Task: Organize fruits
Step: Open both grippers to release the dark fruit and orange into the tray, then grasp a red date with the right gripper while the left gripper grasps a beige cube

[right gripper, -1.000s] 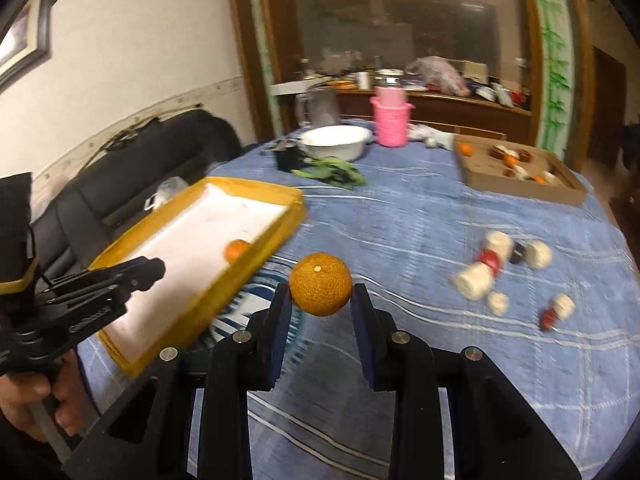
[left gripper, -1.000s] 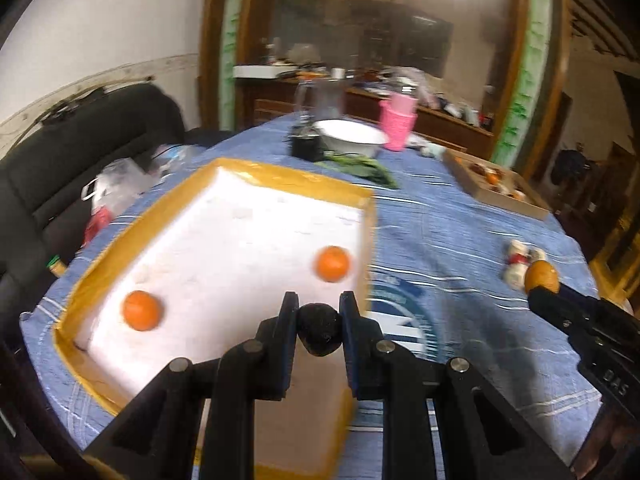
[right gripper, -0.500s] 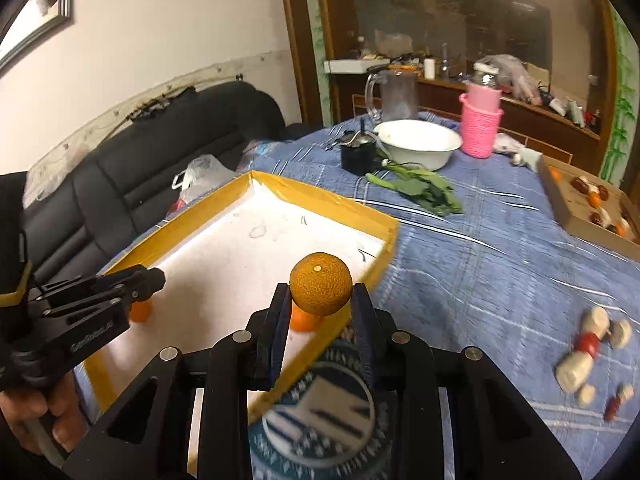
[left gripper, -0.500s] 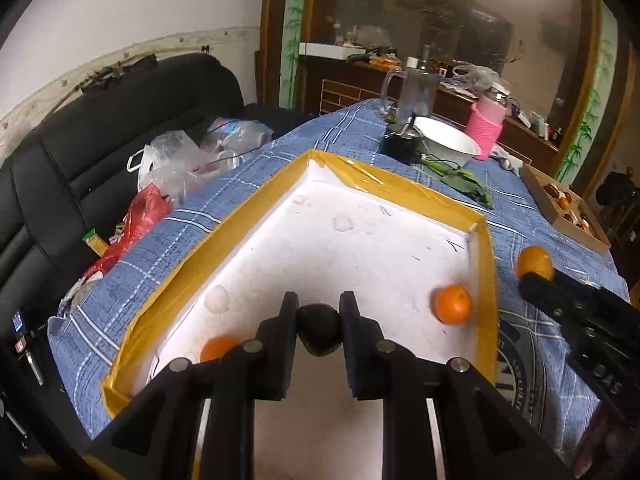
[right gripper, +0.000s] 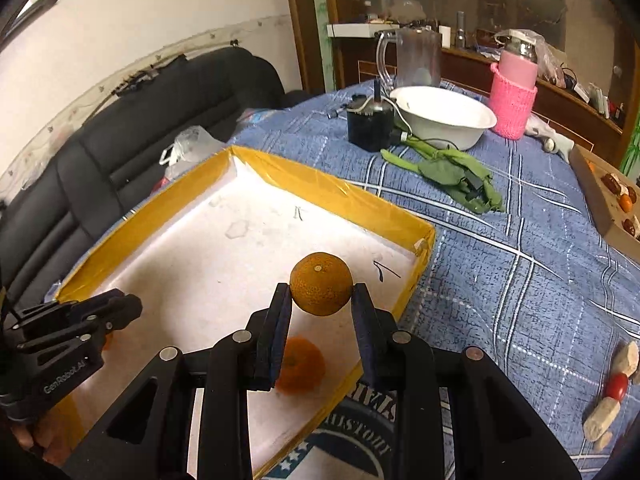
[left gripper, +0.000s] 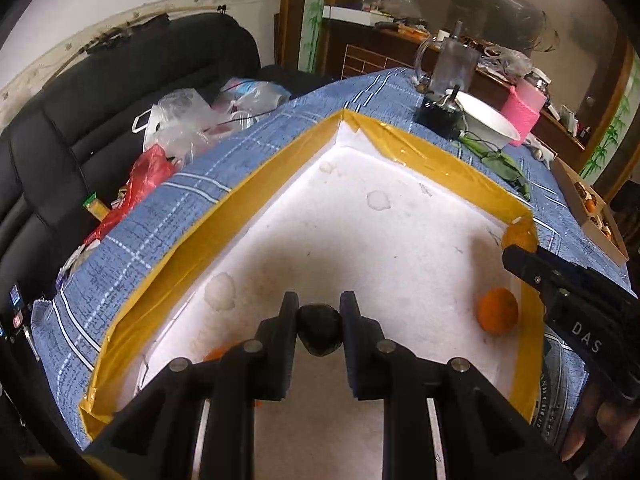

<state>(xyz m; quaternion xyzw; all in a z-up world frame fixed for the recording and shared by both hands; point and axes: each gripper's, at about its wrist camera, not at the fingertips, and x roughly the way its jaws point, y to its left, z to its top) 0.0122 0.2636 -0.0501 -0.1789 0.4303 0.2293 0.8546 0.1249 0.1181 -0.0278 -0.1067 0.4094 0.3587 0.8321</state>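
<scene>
Yellow tape rims the white foam tray (left gripper: 256, 184) that fills the middle of both views, lying on the blue checked cloth of the worktop (right gripper: 520, 272). The left tongs (left gripper: 319, 330), at the lower centre of the left view, are closed tight on a small dark fruit (left gripper: 320, 330) above the tray floor. The right tongs (right gripper: 320, 294), lower centre of the right view, are clamped on a dull orange citrus fruit (right gripper: 321, 289), held over the tray's right part. A brighter orange (right gripper: 300, 364) lies on the tray floor just below them, near the tray's right rim; another orange (left gripper: 218, 354) peeks out beside the left tongs' fingers. At the upper right of the right view stand a white bowl (right gripper: 444, 120), a pink knitted bottle sleeve (right gripper: 512, 108) and a clear jug (right gripper: 416, 60).
</scene>
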